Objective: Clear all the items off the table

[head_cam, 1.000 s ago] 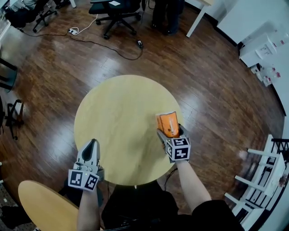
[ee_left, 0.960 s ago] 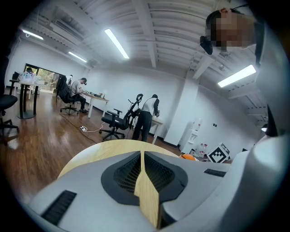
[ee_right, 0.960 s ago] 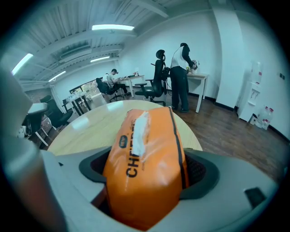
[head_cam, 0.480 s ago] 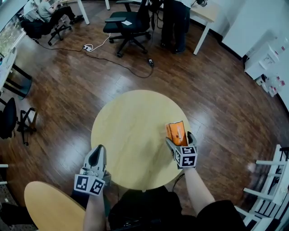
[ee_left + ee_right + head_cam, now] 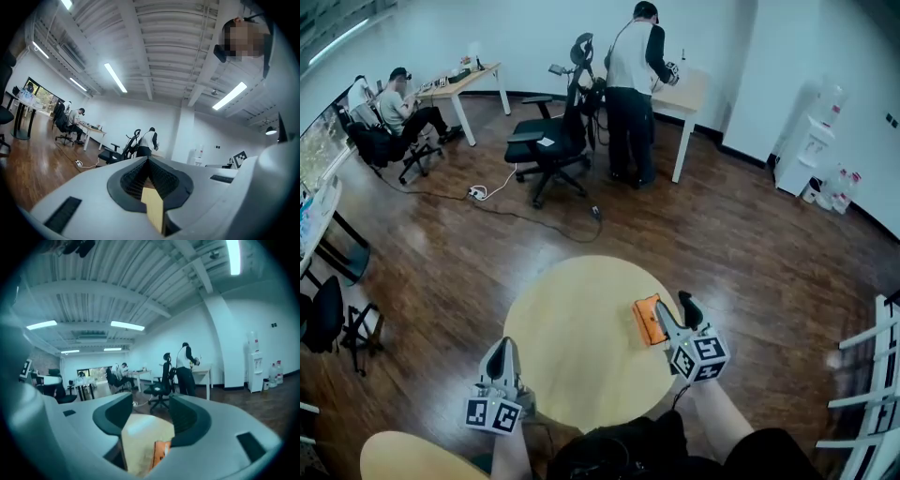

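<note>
My left tongs (image 5: 499,354) were clenched on nothing, their pads (image 5: 133,177) pressed flat together. They hung at the near-left edge of the round table (image 5: 567,323), I judged because there was no job for them there.

My right tongs (image 5: 673,314) were released. The jaws had just been closing part-way, yet they stood apart with nothing between the pads.

The orange packet (image 5: 648,320), the 1 item I could see on the table, lay flat near the table's right edge, just beside the right tongs' tips. In the right gripper view the orange packet (image 5: 161,452) showed low in the gap between the jaws, down on the tabletop, not gripped.

I judged the right tongs were held above the table and pointed nearly level. The packet therefore sat under them rather than in their bite, and the table was not yet cleared.
</note>
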Demonstrator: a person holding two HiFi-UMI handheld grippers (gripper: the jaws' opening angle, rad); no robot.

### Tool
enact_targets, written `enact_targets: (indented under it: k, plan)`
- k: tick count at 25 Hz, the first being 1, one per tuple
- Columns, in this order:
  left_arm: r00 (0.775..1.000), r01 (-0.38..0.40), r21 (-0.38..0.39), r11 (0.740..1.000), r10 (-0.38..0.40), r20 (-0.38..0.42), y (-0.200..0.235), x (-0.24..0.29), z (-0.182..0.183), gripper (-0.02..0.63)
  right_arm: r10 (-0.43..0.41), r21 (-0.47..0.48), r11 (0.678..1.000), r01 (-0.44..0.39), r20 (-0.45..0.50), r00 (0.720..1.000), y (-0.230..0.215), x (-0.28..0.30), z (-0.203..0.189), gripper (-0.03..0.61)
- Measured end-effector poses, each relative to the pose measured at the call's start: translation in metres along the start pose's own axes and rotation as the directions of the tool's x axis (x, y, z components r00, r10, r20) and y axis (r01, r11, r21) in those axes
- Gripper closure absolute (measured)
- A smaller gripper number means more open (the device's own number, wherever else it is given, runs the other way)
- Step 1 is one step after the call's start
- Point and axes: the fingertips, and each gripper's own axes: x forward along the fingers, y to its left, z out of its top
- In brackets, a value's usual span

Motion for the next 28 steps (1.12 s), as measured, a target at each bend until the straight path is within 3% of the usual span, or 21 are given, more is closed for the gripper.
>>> enact_targets:
  k: [2,4,6,7,15,18,23,28]
  plan:
    - [1.000,0.003,0.008,1.000,-0.003,0.015,-0.001,0.000,0.004,0.609,-0.038,0.023,0.999,0.035,0.159,0.986,0.000,-0.019,0.035,0.440]
    - [1.000,0.016,0.017,1.000,-0.017,0.020,-0.007,0.005,0.007,0.609,-0.053,0.038,0.998,0.044,0.265,0.963,-0.001,-0.035,0.061,0.470]
    - [0.999,0.035,0.010,0.999,-0.035,0.031,-0.015,0.011,0.012,0.609,-0.049,0.038,0.999,0.039,0.310,0.949,0.000,-0.046,0.076,0.560]
    - [0.998,0.044,0.004,0.999,-0.044,0.039,-0.019,0.012,0.015,0.609,-0.039,0.031,0.999,0.031,0.319,0.947,0.002,-0.050,0.080,0.572]
    - [0.992,0.101,0.034,0.994,-0.103,0.073,-0.035,0.007,0.028,0.609,0.009,-0.022,1.000,-0.003,0.308,0.951,0.029,-0.058,0.080,0.574]
    - [0.993,0.068,0.044,0.997,-0.072,0.090,-0.032,0.003,0.033,0.610,0.024,-0.030,0.999,-0.015,0.303,0.953,0.034,-0.056,0.083,0.574]
    - [0.995,0.053,-0.038,0.998,-0.050,0.083,-0.022,0.002,0.022,0.610,0.011,-0.025,1.000,-0.004,0.306,0.952,0.027,-0.058,0.081,0.574]
    - [0.995,0.015,-0.047,0.999,-0.011,0.095,-0.020,0.008,0.025,0.610,0.000,-0.002,1.000,0.000,0.303,0.953,0.023,-0.055,0.082,0.574]
